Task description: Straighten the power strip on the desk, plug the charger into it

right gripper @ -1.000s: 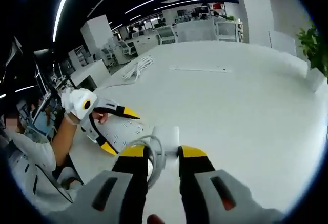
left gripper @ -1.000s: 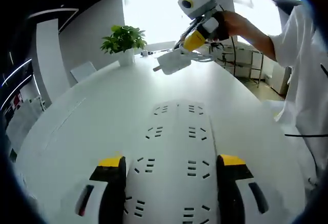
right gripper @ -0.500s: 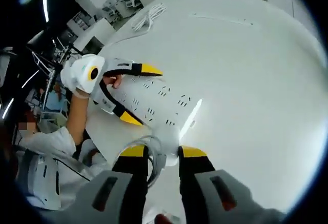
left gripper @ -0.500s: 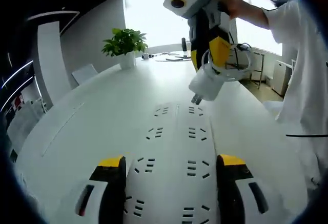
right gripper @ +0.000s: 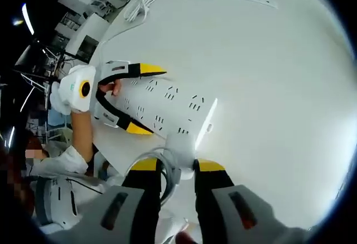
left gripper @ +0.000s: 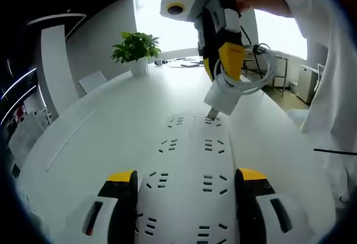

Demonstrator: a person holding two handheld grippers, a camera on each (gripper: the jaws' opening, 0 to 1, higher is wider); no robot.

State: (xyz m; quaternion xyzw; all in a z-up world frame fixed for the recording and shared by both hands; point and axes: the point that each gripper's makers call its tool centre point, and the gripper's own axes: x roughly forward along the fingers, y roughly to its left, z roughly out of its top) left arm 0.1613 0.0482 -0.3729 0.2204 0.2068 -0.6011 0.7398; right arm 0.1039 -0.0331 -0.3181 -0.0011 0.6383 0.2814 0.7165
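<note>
Two claws busy: left claw [left gripper: 185,181] clamps rigid power strip [left gripper: 192,160] lower centre on table [left gripper: 111,121]; right claw [right gripper: 169,167] pinches light, slick charger [left gripper: 221,95] body, prongs over top socket.

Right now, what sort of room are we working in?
Probably an office meeting room: a long white table, a potted plant by bright windows, and rows of desks beyond.

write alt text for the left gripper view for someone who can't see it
The right gripper holds a white charger with its prongs just above the far end of a white power strip. The left gripper clamps the strip's near end on a white desk, with a potted plant behind.
</note>
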